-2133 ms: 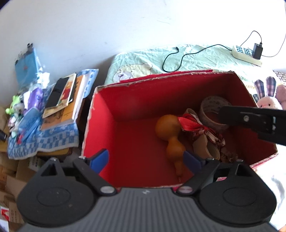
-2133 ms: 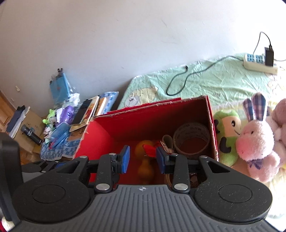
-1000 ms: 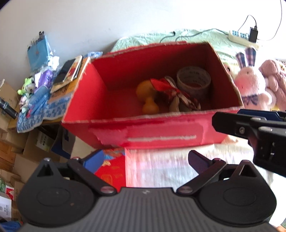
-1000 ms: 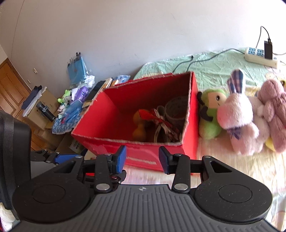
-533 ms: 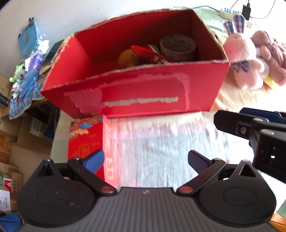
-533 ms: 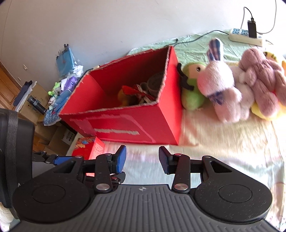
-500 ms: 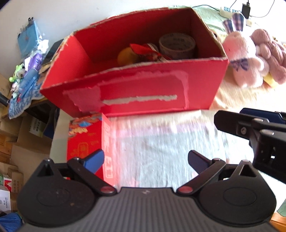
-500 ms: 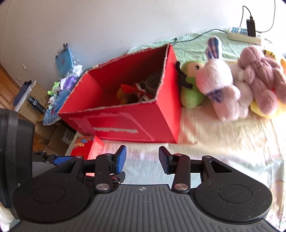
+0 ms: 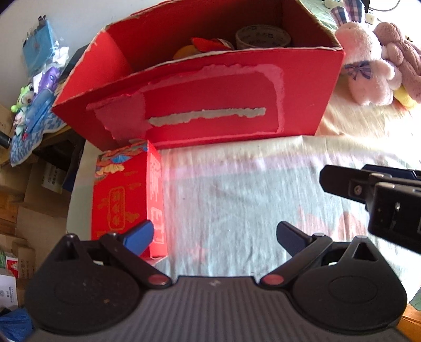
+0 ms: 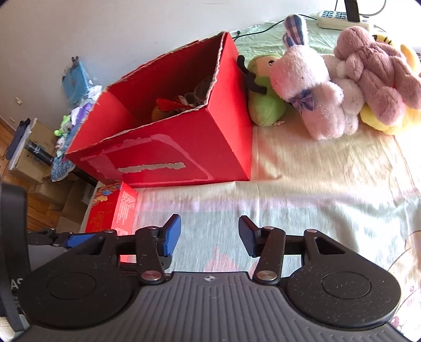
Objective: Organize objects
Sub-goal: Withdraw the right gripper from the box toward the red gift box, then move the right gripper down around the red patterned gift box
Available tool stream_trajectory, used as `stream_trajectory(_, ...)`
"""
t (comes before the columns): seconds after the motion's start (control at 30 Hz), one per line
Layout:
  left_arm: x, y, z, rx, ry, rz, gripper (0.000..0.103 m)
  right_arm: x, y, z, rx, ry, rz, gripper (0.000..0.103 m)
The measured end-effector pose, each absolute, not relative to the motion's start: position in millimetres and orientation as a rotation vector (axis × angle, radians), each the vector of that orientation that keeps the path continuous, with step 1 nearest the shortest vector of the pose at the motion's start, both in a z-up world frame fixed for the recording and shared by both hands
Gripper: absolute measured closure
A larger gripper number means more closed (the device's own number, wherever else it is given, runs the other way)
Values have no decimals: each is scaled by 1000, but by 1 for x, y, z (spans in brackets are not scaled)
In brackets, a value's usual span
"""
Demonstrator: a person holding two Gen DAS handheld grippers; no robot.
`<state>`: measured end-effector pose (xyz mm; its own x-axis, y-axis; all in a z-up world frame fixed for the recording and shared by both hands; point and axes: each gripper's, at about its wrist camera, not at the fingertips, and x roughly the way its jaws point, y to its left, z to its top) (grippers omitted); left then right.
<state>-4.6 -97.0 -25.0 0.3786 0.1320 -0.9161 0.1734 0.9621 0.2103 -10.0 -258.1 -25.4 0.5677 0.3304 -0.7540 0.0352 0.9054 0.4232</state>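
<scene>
A big red cardboard box stands open on the bed, with a roll of tape, a yellow gourd and a red ribbon item inside. A small red patterned carton lies in front of its left corner. My left gripper is open and empty above the sheet, its left fingertip over the carton's near end. My right gripper is open and empty too, lower right of the big box. It also shows at the right edge of the left wrist view.
Plush toys sit right of the box: a pink rabbit, a green one, a mauve one and a yellow one. A power strip lies at the back. Cluttered boxes and a side table stand left of the bed.
Both grippers have drawn back from over the big box toward the near side of the bed. The small red carton has come into view. Both stay open.
</scene>
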Motion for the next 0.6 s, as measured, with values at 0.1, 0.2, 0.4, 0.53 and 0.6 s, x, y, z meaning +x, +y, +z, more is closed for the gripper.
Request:
stream_trajectory(0.1, 0, -91, -22, 284, 1186, -42, 3, -7, -254, -25, 430, 974, 160, 51)
stream_trajectory(0.2, 3, -85, -18, 282, 1175, -55, 3, -3, -248, -25, 417, 981, 140, 51)
stream_trajectory(0.4, 11, -71, -15, 270, 1179, -63, 3, 8, -232, -26, 425, 1013, 139, 51)
stream_trajectory(0.53, 19, -58, -18, 256, 1191, -35, 3, 16, -218, -26, 421, 1021, 159, 51)
stream_trajectory(0.6, 23, -50, -17, 241, 1192, -32, 3, 20, -212, -27, 427, 1030, 173, 51)
